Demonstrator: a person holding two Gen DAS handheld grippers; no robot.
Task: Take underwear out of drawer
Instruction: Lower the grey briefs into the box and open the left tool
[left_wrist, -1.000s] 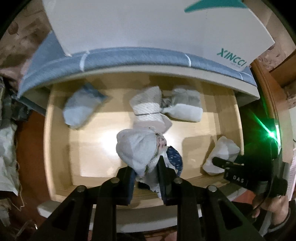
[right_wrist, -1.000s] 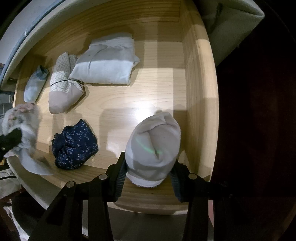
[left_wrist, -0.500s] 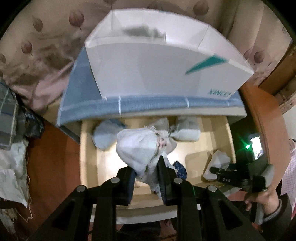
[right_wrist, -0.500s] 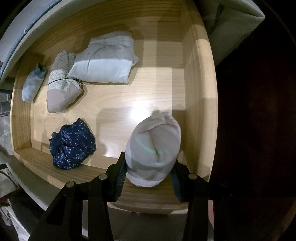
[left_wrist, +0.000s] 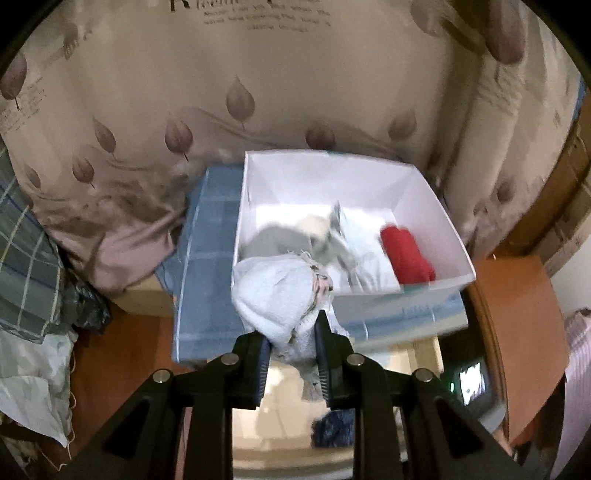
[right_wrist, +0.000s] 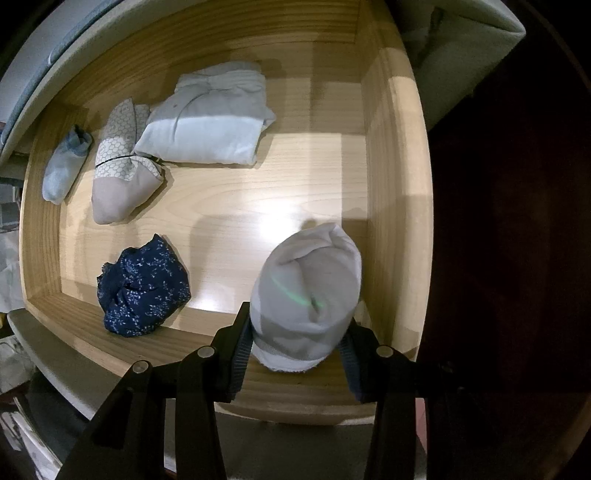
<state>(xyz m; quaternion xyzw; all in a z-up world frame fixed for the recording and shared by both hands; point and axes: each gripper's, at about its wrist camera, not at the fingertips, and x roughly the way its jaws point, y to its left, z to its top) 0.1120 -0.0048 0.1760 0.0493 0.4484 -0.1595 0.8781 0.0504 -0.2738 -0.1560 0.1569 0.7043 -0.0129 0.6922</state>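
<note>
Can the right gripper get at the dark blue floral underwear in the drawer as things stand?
Probably not yet: the right gripper is shut on a white bundle. Otherwise the way to the dark blue floral underwear looks free, only bare drawer floor between.

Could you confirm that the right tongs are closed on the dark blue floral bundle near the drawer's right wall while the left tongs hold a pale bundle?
Not quite. The right wrist view shows the right tongs closed on a rolled white bundle; the dark blue floral bundle lies untouched in the wooden drawer. The left tongs do hold a pale bundle.
</note>
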